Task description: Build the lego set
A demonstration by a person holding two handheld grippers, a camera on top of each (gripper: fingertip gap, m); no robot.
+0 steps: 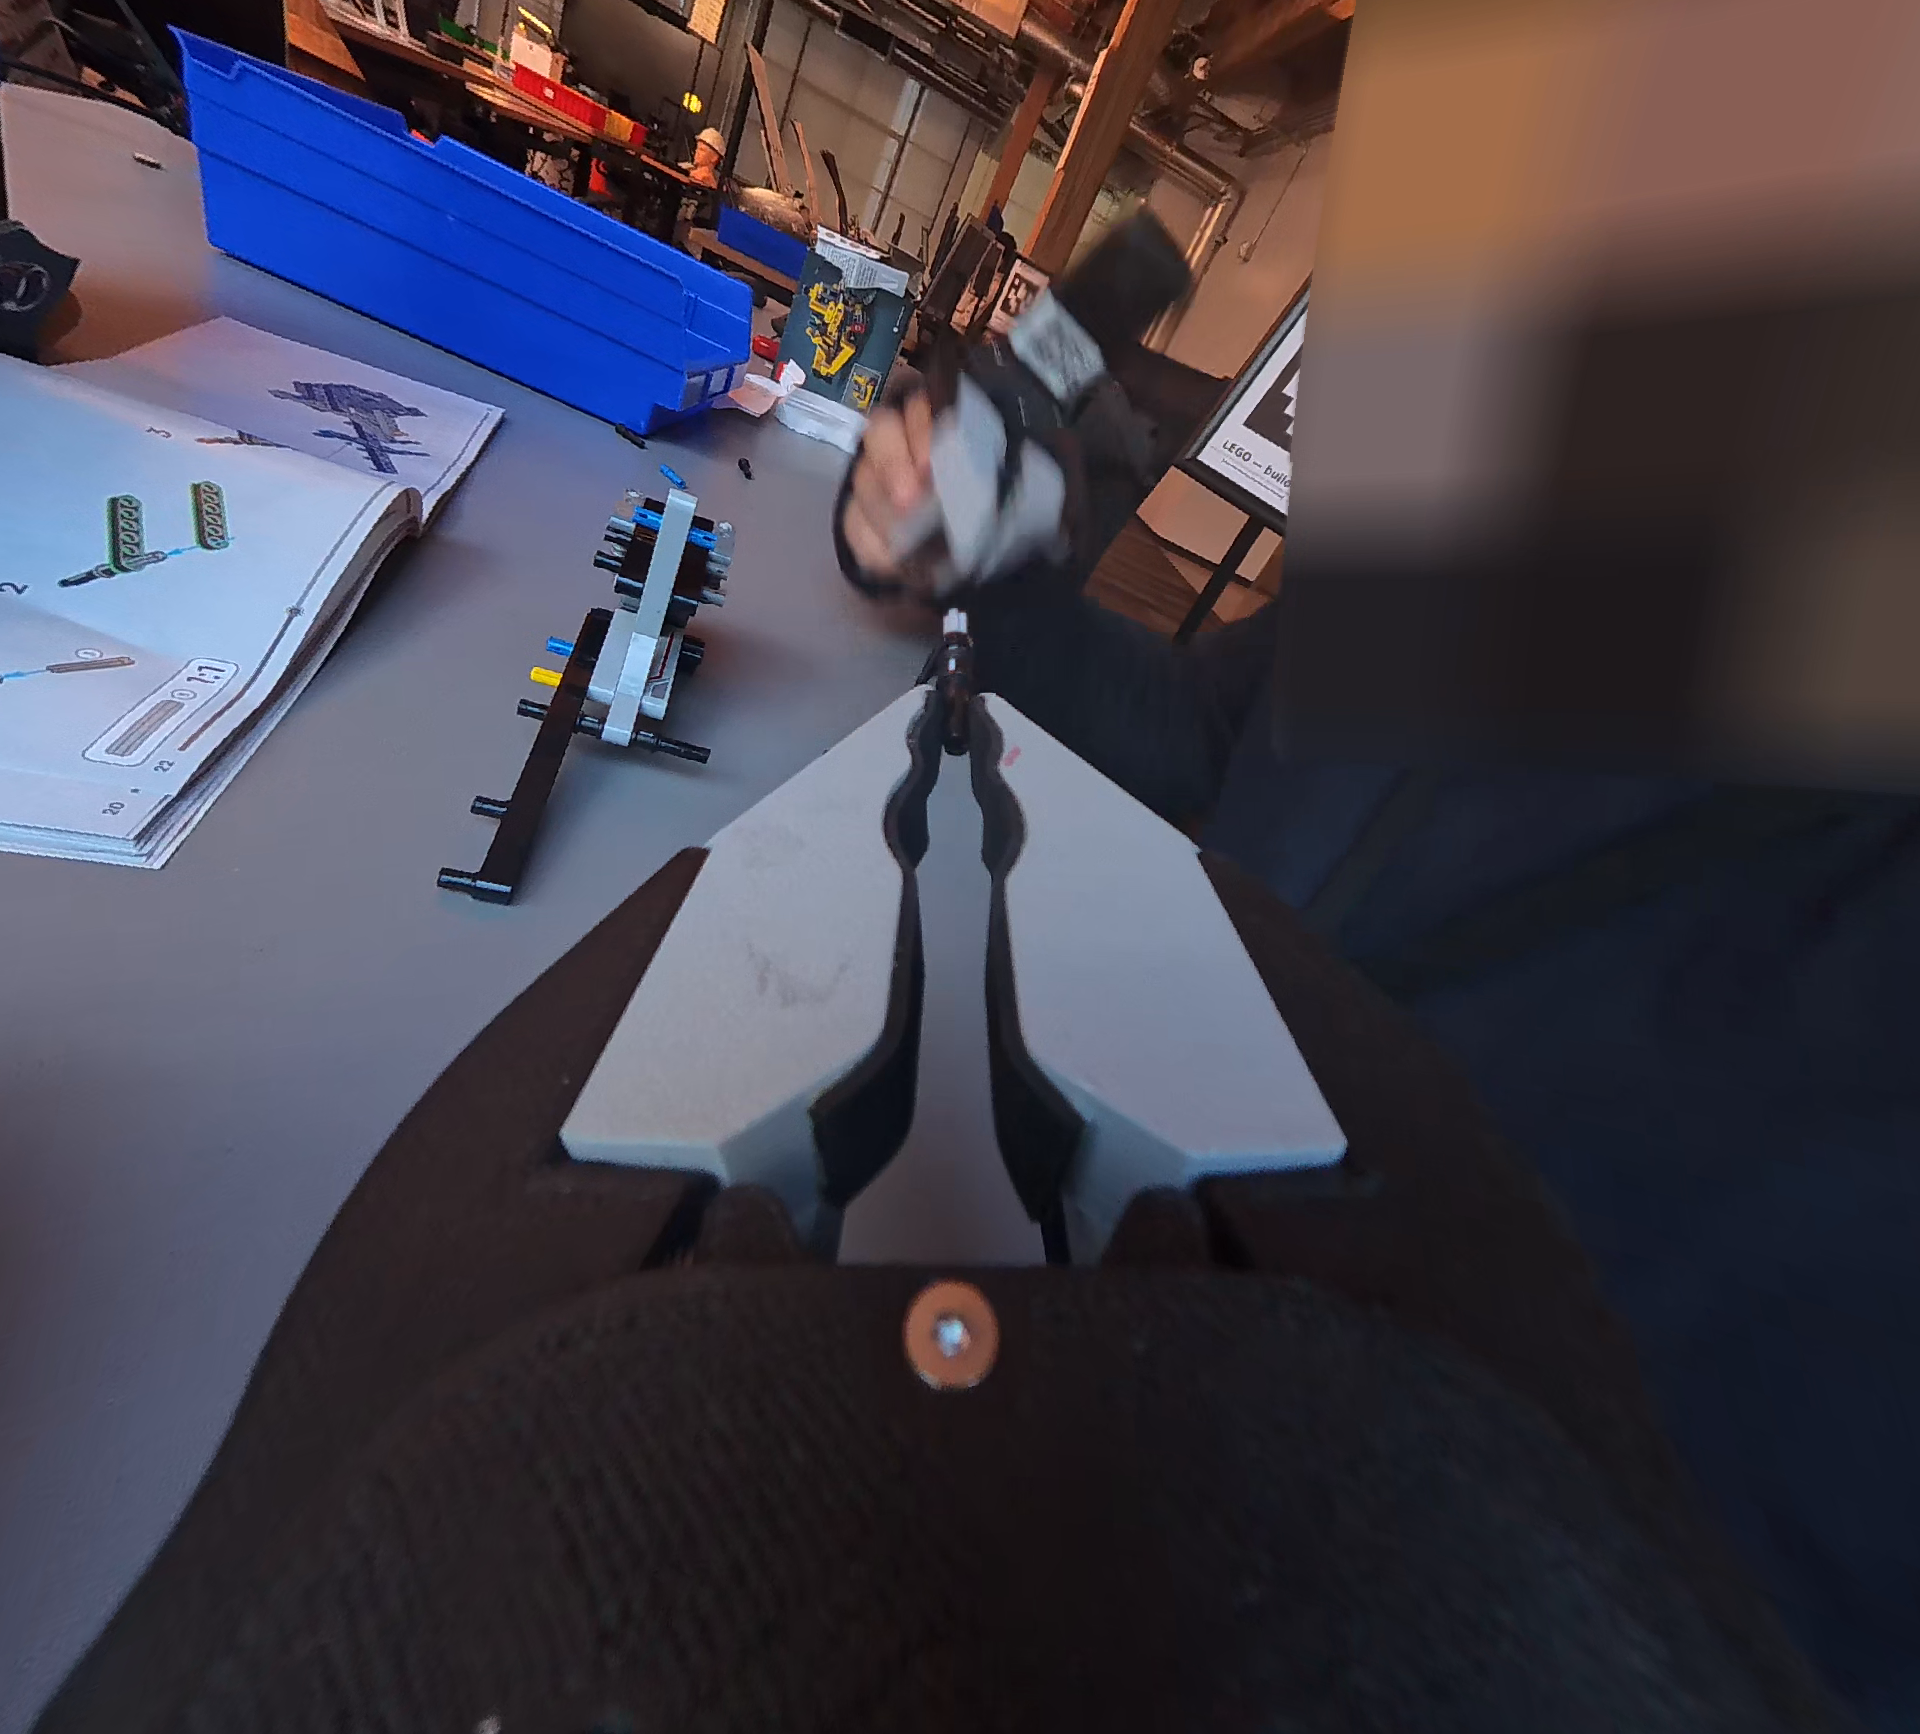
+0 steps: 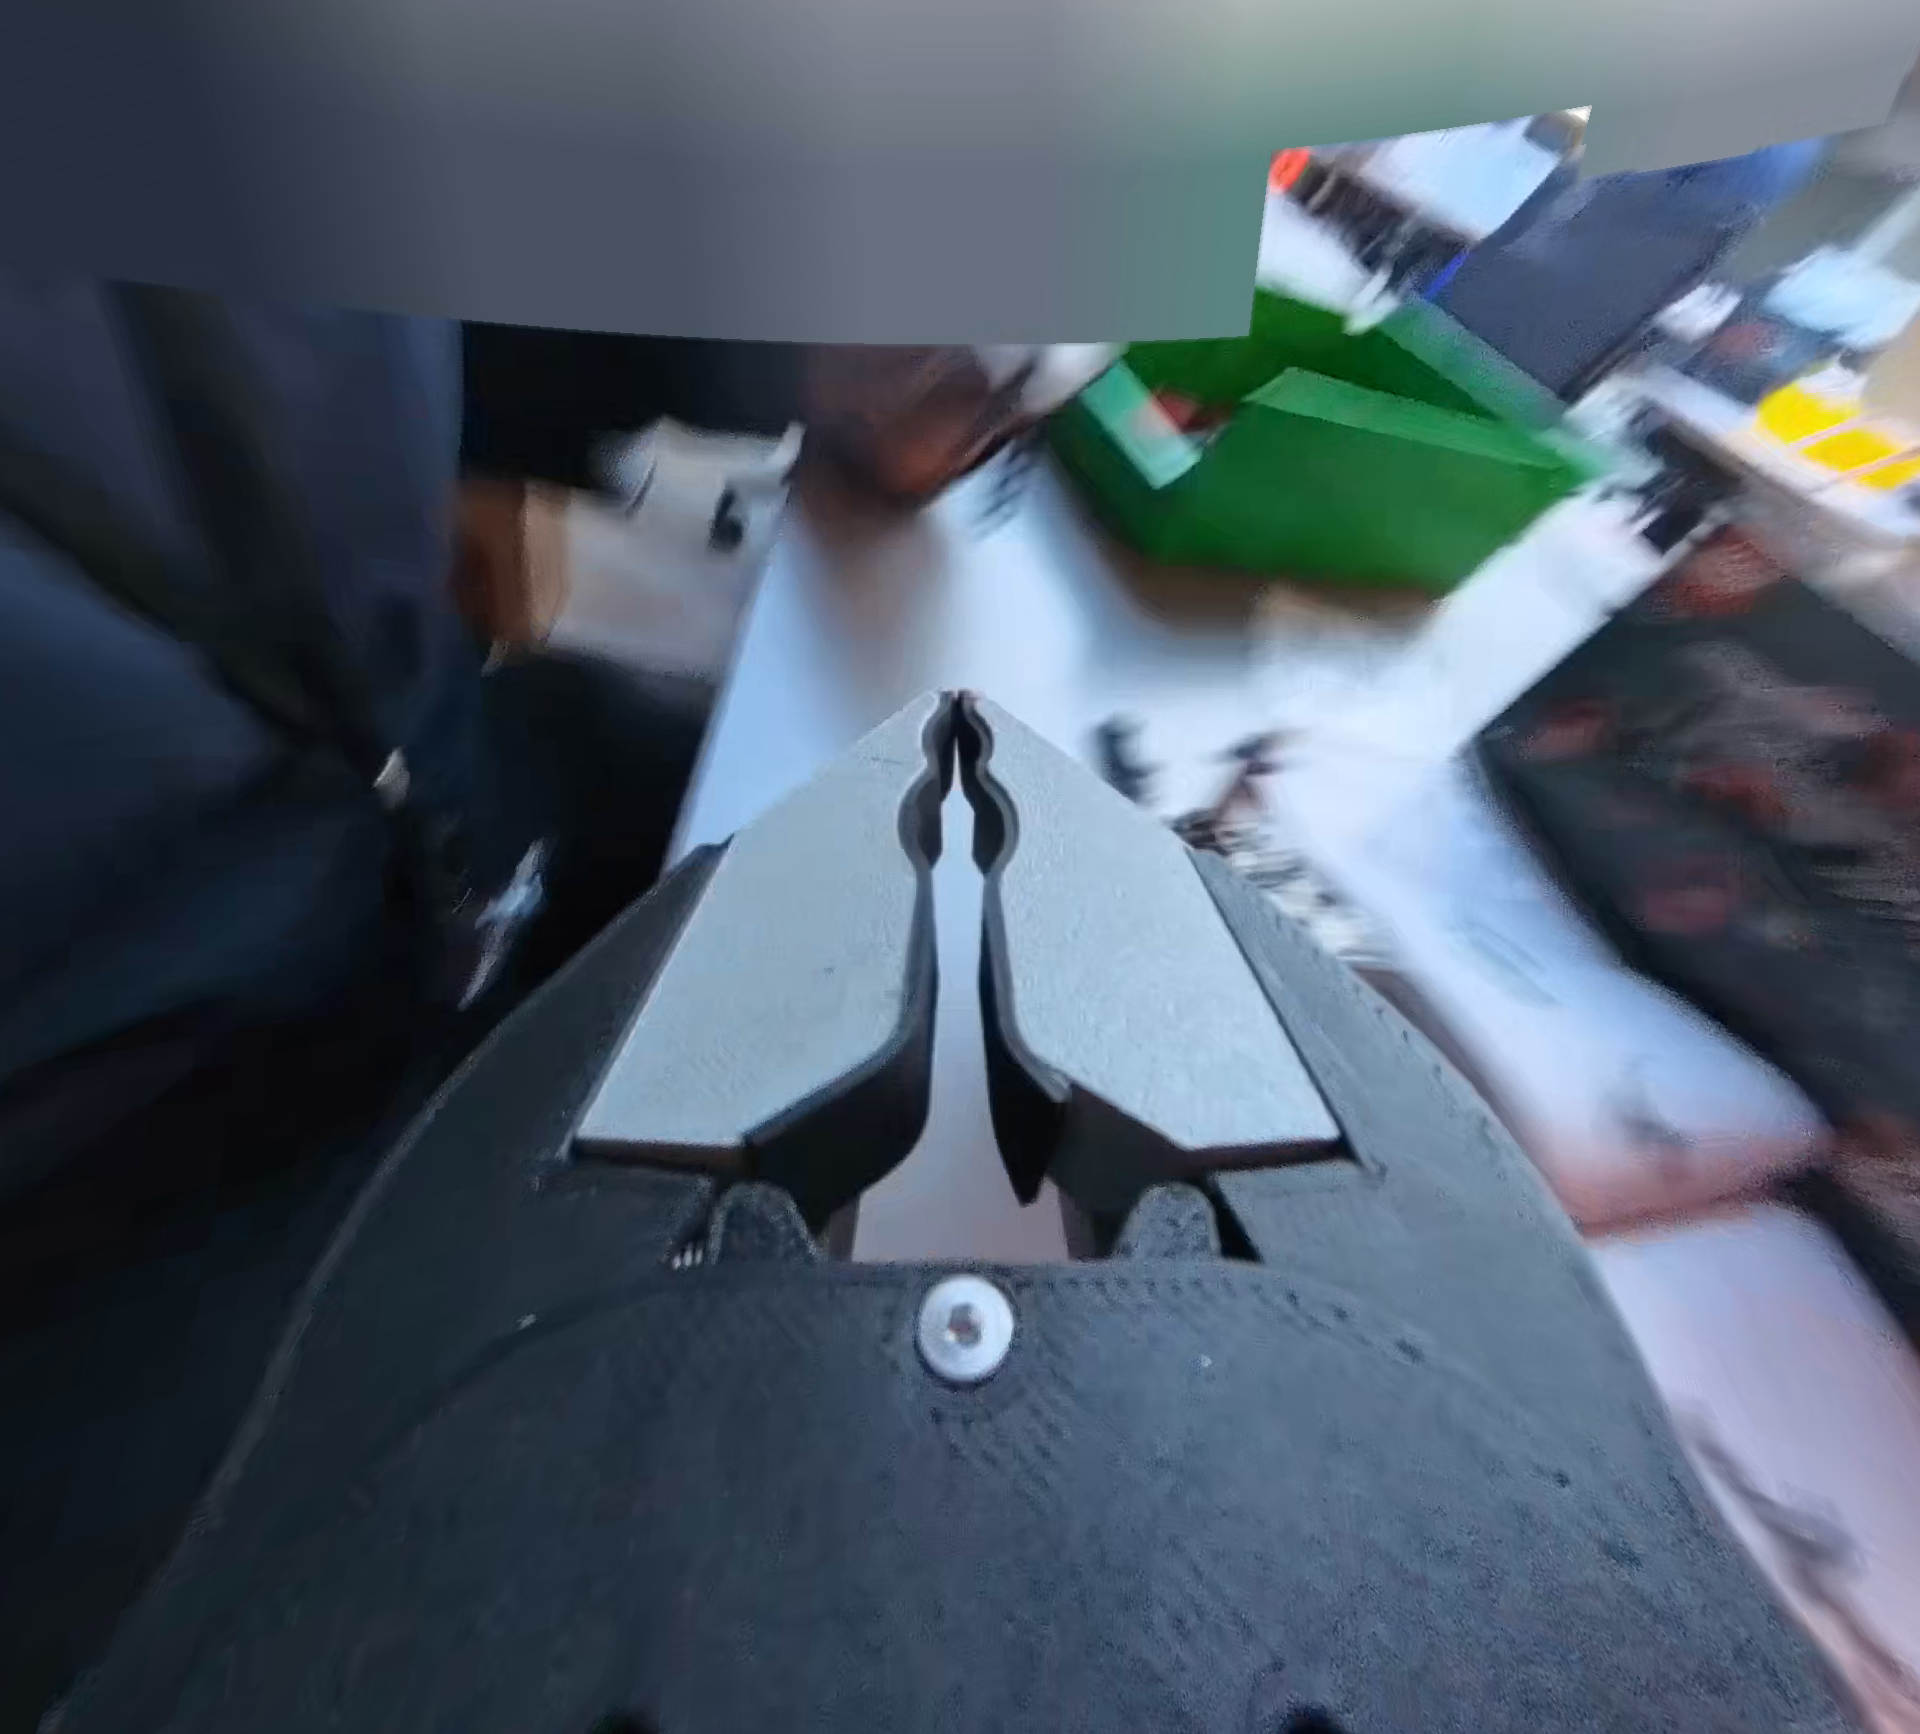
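The partly built lego model (image 1: 649,635) lies on the smooth grey table (image 1: 260,1009), and everything else is placed from it. It is a knobbly cluster of grey, black and white beams studded with blue and yellow pins, with a long glossy black beam running out toward the camera.

To the model's left lies the open instruction booklet (image 1: 208,583), its matte pages printed with part diagrams. Beyond the model stands a long blue plastic bin (image 1: 457,240) with ribbed, hard walls, and past that bin's near end a small printed box (image 1: 852,323) stands upright. A few loose pins lie on the table between the model and the bin.

To the model's right, near the table edge, the left gripper (image 1: 954,728) has flat grey wedge-shaped fingers (image 1: 810,936) with wavy black inner pads; their tips are clenched on a thin dark axle piece (image 1: 954,666) with a pale tip, which points away from the camera.

Farther right and beyond that axle, the right gripper (image 1: 987,489) appears blurred, a person's hand around it. In its own view, the right gripper (image 2: 958,713) has its tips pressed together with nothing visible between them, over a pale, motion-smeared tabletop. A green plastic bin (image 2: 1351,479) sits beyond it.
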